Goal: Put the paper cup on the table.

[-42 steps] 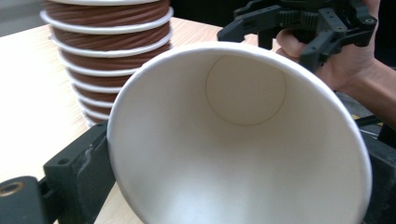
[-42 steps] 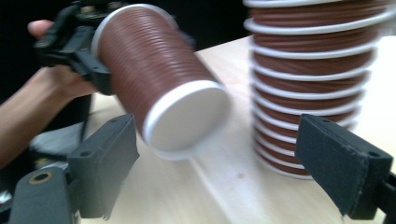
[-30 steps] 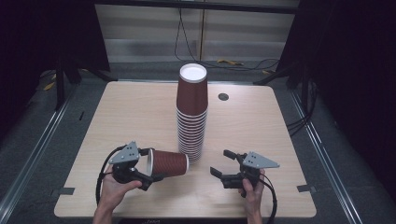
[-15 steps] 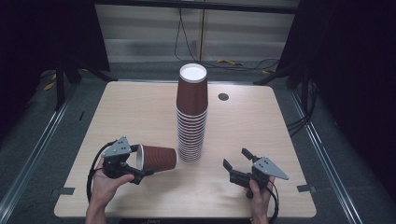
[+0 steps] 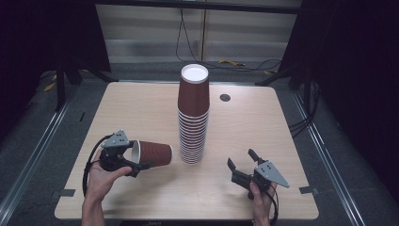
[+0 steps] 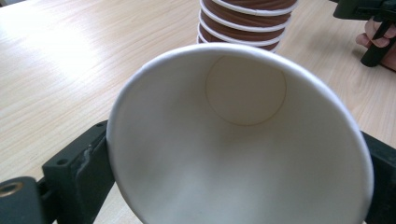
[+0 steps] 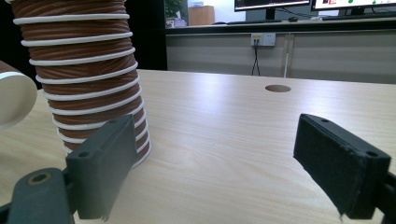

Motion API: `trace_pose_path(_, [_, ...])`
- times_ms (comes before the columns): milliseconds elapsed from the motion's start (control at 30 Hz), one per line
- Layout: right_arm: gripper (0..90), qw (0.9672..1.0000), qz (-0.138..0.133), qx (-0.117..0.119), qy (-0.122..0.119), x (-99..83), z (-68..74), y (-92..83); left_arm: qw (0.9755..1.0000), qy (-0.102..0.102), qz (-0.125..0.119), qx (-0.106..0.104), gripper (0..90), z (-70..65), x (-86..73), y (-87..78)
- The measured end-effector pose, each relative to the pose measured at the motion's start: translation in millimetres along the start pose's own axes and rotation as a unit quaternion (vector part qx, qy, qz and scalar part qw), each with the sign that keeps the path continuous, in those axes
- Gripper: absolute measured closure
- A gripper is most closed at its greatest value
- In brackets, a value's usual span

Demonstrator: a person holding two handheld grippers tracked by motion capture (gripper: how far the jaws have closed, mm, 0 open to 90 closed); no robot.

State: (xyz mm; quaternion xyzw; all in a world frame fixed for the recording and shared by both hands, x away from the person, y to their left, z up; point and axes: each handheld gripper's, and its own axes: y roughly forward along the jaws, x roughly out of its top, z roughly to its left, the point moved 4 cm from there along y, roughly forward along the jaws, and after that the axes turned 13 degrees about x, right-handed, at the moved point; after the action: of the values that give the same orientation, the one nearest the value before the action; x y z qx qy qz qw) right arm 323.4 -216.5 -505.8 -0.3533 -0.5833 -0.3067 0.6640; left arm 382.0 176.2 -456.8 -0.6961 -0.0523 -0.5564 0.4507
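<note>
A tall stack of brown paper cups [image 5: 193, 117] stands upside down, white bases up, at the table's middle. One brown cup [image 5: 155, 153] lies on its side in the air just left of the stack, its base pointing at it. My left gripper [image 5: 137, 157] is shut on this cup at its rim. In the left gripper view the cup's white inside [image 6: 243, 140] faces me with a black jaw on either side, and the stack [image 6: 247, 23] stands behind. My right gripper [image 5: 241, 158] is open right of the stack, nothing between its pads [image 7: 210, 158].
The wooden table [image 5: 263, 122] has a round cable hole [image 5: 225, 98] behind the stack at the right. Dark floor, rails and cables surround it. The stack [image 7: 84, 70] stands close to my right gripper's left jaw.
My left gripper has carried the cup to the left, away from the stack. The right gripper has turned from pointing left to pointing up-left and stays open.
</note>
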Motion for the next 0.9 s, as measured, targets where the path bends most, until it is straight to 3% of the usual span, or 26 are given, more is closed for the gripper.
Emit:
trace_pose_path(200, [12.9,0.9997,-0.017,0.0,-0.018,-0.2,3.6,-3.2,0.9994,-0.005,0.025,0.022,4.5,11.5,1.8,1.5])
trace_pose_path(400, [13.2,0.9991,-0.03,-0.002,-0.031,-0.5,6.5,-5.7,0.9989,-0.016,0.036,0.026,4.5,21.9,6.9,3.4])
trace_pose_path(700, [13.2,0.9986,-0.04,-0.006,-0.033,-0.6,6.8,-7.6,0.9962,0.009,0.079,0.036,4.2,34.0,16.0,8.8])
trace_pose_path(900, [13.2,0.9985,-0.041,-0.006,-0.035,-0.6,6.7,-8.1,0.9929,0.005,0.109,0.048,3.8,44.3,19.2,15.2])
